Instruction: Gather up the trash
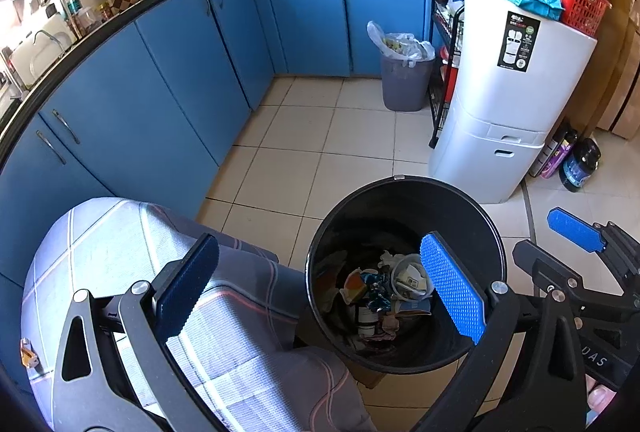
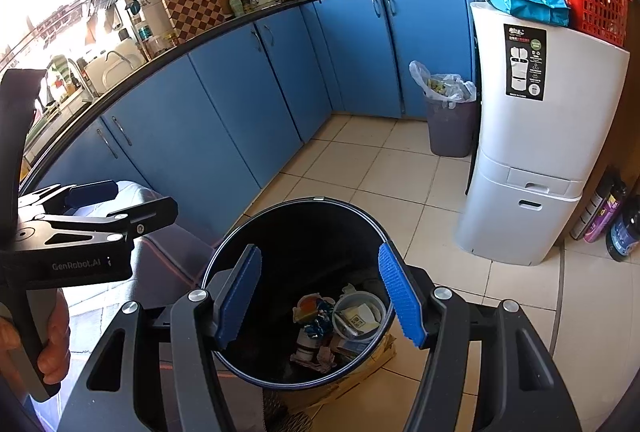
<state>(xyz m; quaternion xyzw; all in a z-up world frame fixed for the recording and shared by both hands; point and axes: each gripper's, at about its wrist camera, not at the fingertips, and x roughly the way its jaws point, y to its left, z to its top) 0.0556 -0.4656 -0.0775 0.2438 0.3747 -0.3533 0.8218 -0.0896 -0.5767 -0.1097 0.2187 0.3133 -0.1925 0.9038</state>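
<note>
My black bin point(image 1: 404, 272) stands upright on the tiled floor point(image 1: 320, 136), mouth up, beside the checked cushion point(image 1: 120, 256). I judge it light and stiff; its rim is the place to grip. Inside at the bottom lie a clear plastic cup point(image 2: 358, 316) on its side, mouth tilted up toward me, and crumpled wrappers point(image 2: 316, 316), soft and featherweight. My left tongs point(image 1: 320, 296) gape wide, empty; my right tongs point(image 2: 320, 296) gape too, empty.

Trash point(image 2: 340, 324) lies in the bin point(image 2: 360, 224), between the cushion point(image 1: 120, 240) and the cabinet point(image 2: 532, 160).
</note>
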